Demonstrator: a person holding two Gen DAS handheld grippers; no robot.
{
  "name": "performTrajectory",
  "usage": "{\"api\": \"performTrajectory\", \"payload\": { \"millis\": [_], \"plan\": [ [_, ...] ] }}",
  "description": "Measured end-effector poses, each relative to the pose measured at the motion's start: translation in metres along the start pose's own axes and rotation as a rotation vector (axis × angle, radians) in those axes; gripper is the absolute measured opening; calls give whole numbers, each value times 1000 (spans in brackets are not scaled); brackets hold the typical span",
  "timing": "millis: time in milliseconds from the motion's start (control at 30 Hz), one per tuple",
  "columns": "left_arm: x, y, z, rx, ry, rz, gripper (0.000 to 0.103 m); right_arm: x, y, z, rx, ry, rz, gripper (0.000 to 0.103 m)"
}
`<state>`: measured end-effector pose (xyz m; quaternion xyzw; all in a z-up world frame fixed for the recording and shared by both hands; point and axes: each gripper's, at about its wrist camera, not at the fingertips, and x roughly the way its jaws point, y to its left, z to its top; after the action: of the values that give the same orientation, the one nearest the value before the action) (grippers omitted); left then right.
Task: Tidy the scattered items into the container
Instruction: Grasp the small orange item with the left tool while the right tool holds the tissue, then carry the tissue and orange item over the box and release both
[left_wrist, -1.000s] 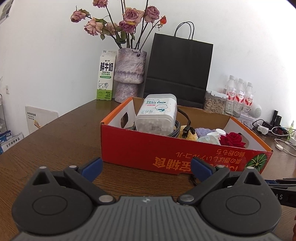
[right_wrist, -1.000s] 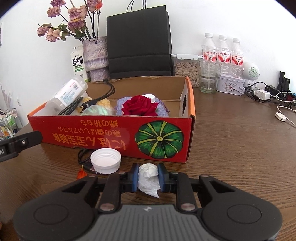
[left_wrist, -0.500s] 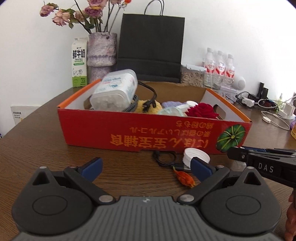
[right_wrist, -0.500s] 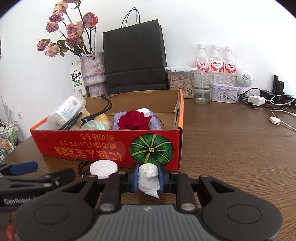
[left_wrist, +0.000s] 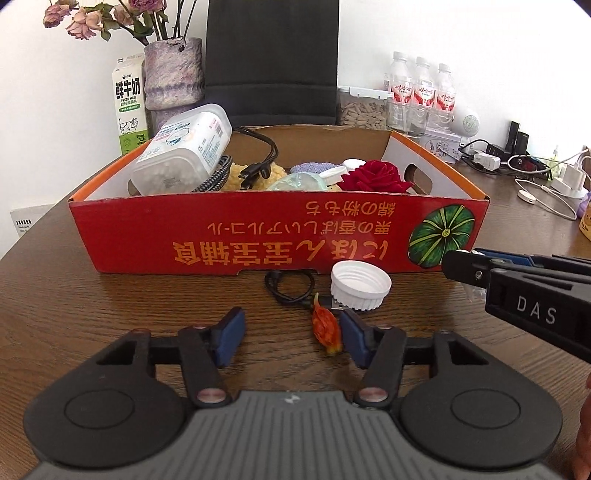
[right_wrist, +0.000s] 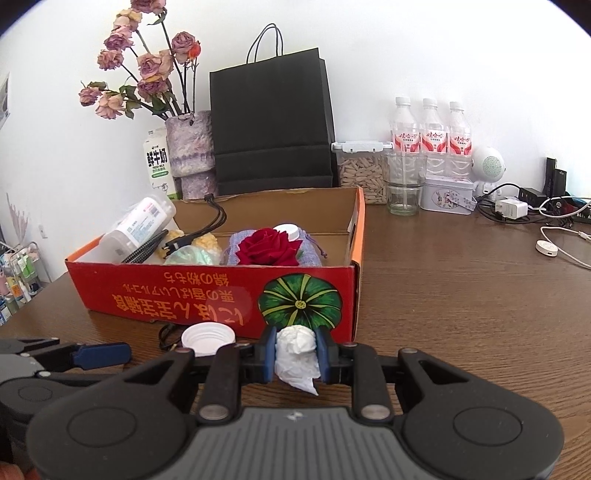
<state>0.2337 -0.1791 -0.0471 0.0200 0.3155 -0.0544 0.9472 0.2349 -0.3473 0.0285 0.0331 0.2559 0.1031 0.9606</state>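
**Risks from this position**
- The left hand-held gripper (left_wrist: 291, 338) has just been closing; its jaws are part-way in, still apart, with nothing pressed between them. The orange dried petal (left_wrist: 327, 329) lies on the surface just beside the right-hand pad, off-centre. If the jaws come together as they stand, the pad may well nudge the petal aside or crush it rather than pinch it.
- The black cable (left_wrist: 291, 290) and its plug lie touching or nearly touching the petal, with the white cap (left_wrist: 360, 286) on top of the plug end. A low grasp could catch the cable and drag the cap along.
- The right hand-held gripper (right_wrist: 297, 354) is clamped on a white paper wad (right_wrist: 298, 350), low and close in front of the box wall. The two tools sit near each other; a crossing move risks a knock. The wad's loose tail hangs below the pads and could snag on the rim.

**Items**
- Box (left_wrist: 258, 236): red and orange cardboard, printed pumpkin, open top, on the brown wooden surface. It holds a plastic bottle, cables, a red rose and soft pieces.
- Petal: small, shrivelled, orange-red.
- Cap: white, ribbed, open side up, just before the box front.
- Cable: thin, black, looped, partly under the box edge.
- Wad: crumpled, white.
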Motion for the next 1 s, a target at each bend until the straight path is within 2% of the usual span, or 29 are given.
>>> {"api": "performTrajectory", "payload": {
  "millis": [33, 100, 167, 667, 800, 1000],
  "plan": [
    [-1, -1, -1, 5, -2, -5, 44, 0, 0, 0, -1, 0, 1, 22],
    [-3, -1, -2, 10, -5, -20, 26, 0, 1, 0, -5, 1, 1, 22],
    [-4, 0, -2, 17, -6, -32, 15, 0, 2, -1, -8, 3, 2, 22],
    [-18, 15, -3, -34, -61, -71, 14, -3, 4, -2, -18, -18, 2, 22],
    [-28, 23, -1, -51, -101, -79, 14, -10, 8, -3, -41, -55, 0, 22],
    [-45, 34, 5, -74, -182, -99, 14, -28, 17, -4, -64, -157, 13, 22]
  ]
}}
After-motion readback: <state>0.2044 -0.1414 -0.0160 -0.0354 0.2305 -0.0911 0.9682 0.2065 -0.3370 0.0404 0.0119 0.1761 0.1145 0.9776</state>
